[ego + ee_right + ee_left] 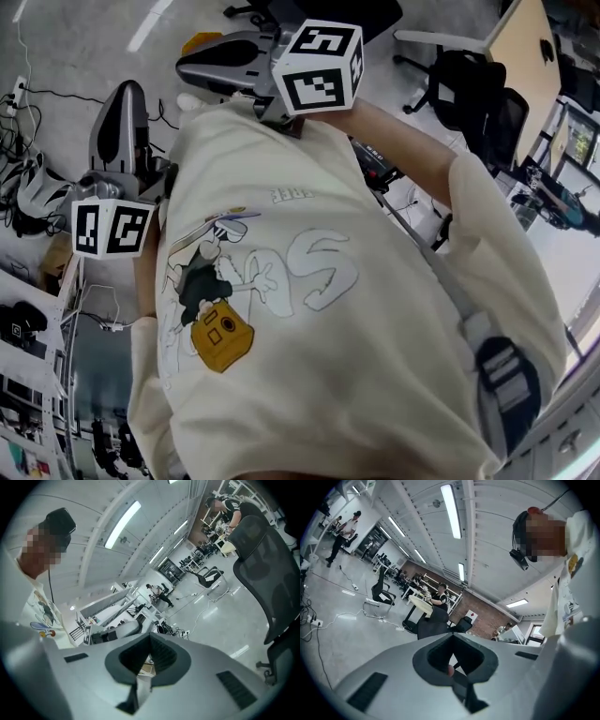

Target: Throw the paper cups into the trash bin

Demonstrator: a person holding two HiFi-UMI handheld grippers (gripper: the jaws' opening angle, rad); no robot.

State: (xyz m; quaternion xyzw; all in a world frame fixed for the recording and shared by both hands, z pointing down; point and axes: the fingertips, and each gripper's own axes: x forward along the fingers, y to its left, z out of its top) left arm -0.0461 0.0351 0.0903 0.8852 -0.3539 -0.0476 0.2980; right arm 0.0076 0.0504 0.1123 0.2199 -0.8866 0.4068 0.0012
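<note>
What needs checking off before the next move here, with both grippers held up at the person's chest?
1. Left gripper empty: ok, tongs together, nothing between them.
2. Right gripper empty: ok, tongs together, nothing between them.
3. Paper cups located: not ok, none shows in any view.
4. Trash bin located: not ok, none shows in any view.
5. Head view on the work area: not ok, the person's shirt fills most of it.
6. Grippers aimed at a cup: not ok, both gripper views look out at the ceiling and the far room.
</note>
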